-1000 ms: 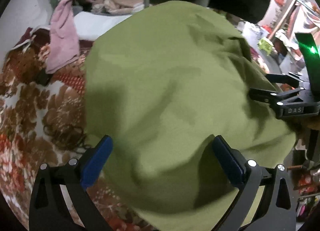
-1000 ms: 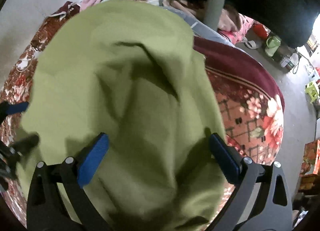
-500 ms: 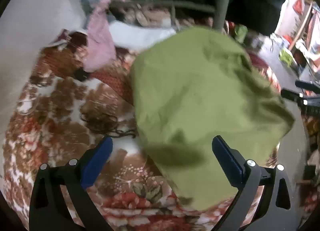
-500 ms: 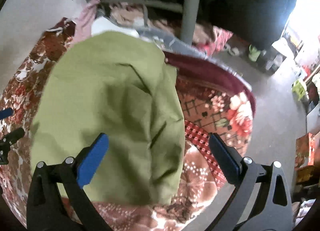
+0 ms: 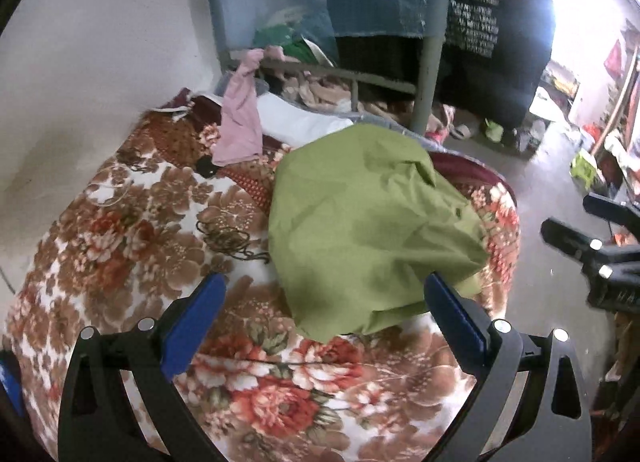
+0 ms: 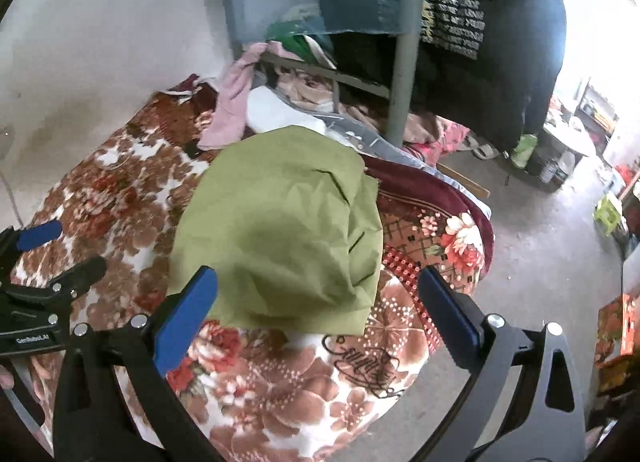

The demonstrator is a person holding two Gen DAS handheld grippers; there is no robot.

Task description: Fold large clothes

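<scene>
1. The green garment point(image 5: 368, 238) lies in a loose, rumpled fold on the floral blanket point(image 5: 132, 230) covering the bed, towards its right edge.
2. The left hand-held gripper point(image 5: 320, 310) hovers near the garment's near edge, jaws apart and empty.
3. The right hand-held gripper point(image 6: 316, 302) also hangs above the near edge, jaws apart, holding nothing.
4. The cloth looks light, soft and limp, so it will likely sag and crease when lifted.
5. The 2 near corners seem the best places to pinch, through all layers.
6. A pink cloth point(image 5: 240, 122) lies far left, well apart.
</scene>
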